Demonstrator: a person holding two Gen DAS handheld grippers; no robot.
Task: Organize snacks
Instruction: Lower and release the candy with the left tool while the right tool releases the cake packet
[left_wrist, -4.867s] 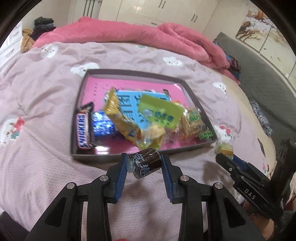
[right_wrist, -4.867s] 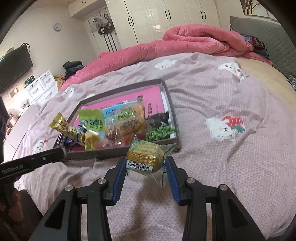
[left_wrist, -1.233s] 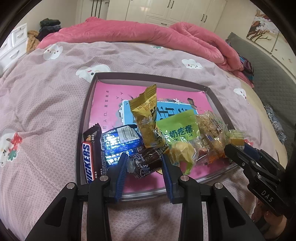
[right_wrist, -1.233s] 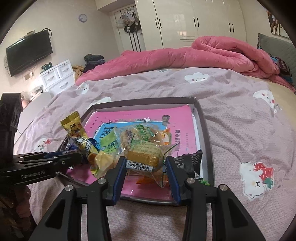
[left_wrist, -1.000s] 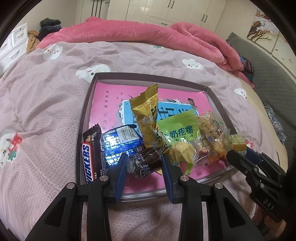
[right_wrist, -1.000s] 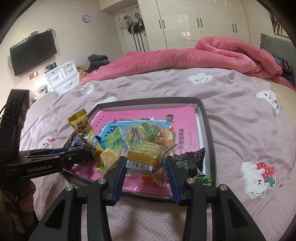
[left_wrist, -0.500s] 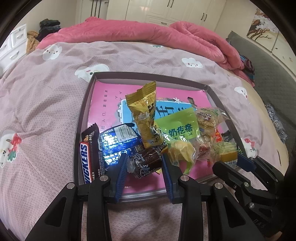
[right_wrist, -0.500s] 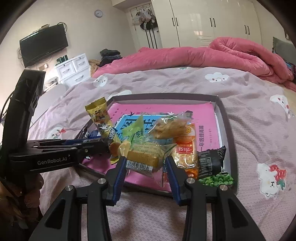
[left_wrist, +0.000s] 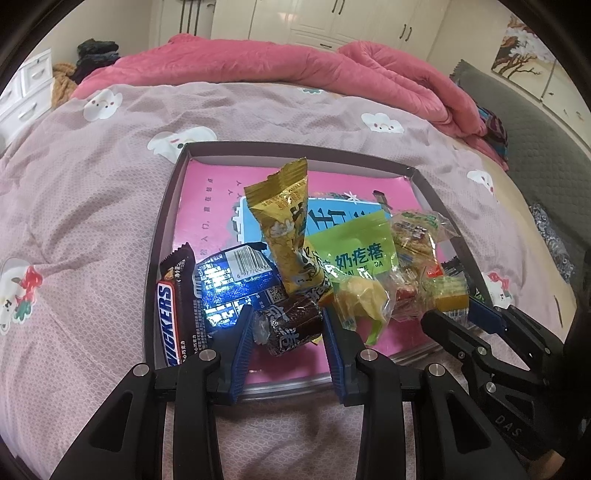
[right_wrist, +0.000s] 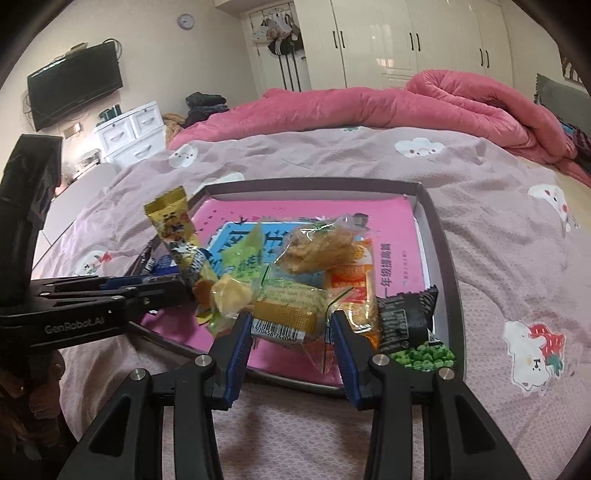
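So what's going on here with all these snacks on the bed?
A person is sorting snacks into a shallow grey tray with a pink liner, set on a lilac bedspread. The left tool grips a small dark brown wrapped candy over the tray's near edge. The right tool holds a clear-wrapped yellow cake with a barcode. Neither is released yet; other packets already lie piled inside.

One tray (left_wrist: 168, 236), two grippers, about ten wrapped snacks, some hidden in the pile.
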